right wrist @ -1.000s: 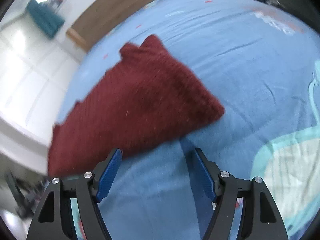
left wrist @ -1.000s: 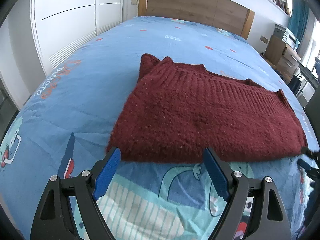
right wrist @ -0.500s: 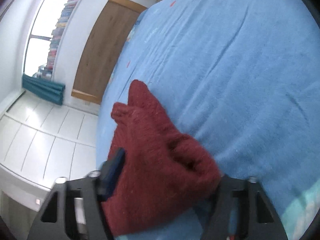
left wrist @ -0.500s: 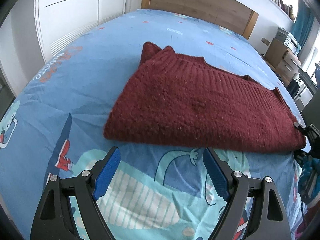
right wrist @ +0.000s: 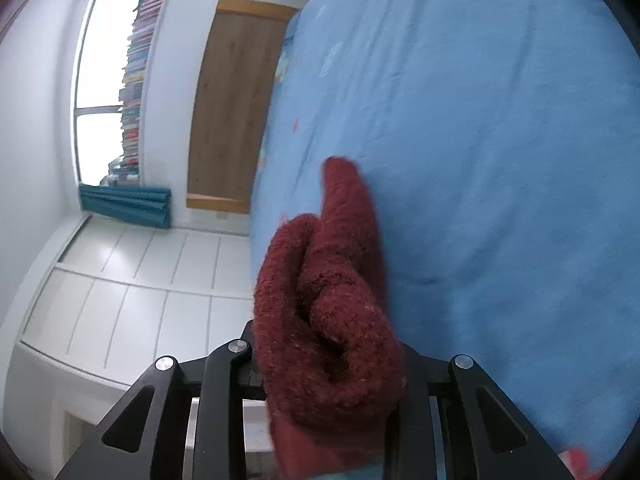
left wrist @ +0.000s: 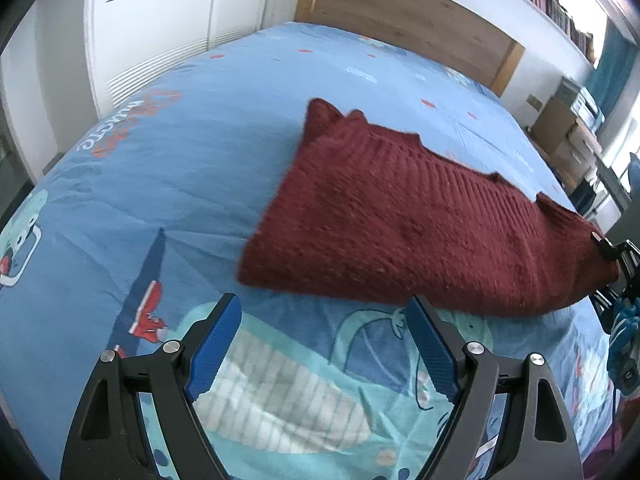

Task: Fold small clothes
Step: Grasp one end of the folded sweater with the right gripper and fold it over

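**Right tongs close on a sweater corner, left tongs wide and empty**

Both tongs sit at the near edge of the bed. The left gripper [left wrist: 322, 336], black with blue ribbed pads, has its jaws spread wide with nothing between them, above the cartoon-printed blue bedsheet [left wrist: 168, 184] just short of the near edge of the dark red knitted sweater [left wrist: 400, 220]. The right gripper [right wrist: 332, 376] is closing its jaws with a bunched corner of that sweater [right wrist: 328, 320] between them; the wool hides the pads, so whether they press it yet cannot be told. In the left view this gripper [left wrist: 616, 264] appears at the sweater's right end. The sweater lies folded flat across the middle of the bed. Beyond stand a wooden headboard [left wrist: 400, 20], white wardrobe doors [left wrist: 160, 28] and a long shelf of books [right wrist: 134, 80].
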A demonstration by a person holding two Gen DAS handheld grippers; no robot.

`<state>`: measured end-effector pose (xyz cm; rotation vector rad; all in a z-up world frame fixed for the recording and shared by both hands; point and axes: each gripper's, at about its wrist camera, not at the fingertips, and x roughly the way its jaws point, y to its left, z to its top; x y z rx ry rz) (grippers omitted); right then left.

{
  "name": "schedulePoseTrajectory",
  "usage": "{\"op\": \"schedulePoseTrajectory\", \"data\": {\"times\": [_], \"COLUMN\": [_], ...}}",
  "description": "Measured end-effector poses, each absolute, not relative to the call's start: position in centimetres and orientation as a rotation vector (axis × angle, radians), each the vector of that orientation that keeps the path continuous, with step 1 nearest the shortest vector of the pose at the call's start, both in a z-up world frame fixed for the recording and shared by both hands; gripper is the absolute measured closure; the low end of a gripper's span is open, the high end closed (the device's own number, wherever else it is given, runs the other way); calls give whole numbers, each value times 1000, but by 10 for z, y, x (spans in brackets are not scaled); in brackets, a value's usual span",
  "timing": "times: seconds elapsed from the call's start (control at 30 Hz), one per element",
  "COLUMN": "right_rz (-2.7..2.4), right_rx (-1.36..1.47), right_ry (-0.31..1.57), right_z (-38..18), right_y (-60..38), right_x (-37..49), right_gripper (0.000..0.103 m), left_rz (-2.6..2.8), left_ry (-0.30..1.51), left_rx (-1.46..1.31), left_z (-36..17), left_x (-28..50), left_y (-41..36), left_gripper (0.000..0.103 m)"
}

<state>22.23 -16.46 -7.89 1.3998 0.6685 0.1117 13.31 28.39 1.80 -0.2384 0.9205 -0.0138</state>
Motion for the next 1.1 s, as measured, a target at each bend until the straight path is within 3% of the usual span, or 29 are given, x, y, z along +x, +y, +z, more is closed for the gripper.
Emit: {"op": "schedulePoseTrajectory", "data": {"times": [0.33, 0.6, 0.73, 0.93, 1.1], "right_rz": [283, 433, 538, 499, 474], "right_rx": [1383, 1176, 955, 238, 132], "right_ry": [762, 906, 982, 1044, 1004], "right_z": [-25, -7, -2, -8, 1], "right_y": [-58, 77, 152, 259, 273], "right_x": [300, 353, 354, 319, 305], "right_gripper": [75, 75, 75, 74, 69], "left_rz": [36, 92, 117, 140, 145], "left_ry": [906, 900, 911, 917, 926], "left_rx": [-337, -399, -434, -469, -476], "left_z": [26, 25, 20, 17, 16], "left_x": [114, 102, 97, 84, 83], "left_y": [333, 379, 395, 414, 420], "left_gripper": [22, 22, 22, 22, 22]}}
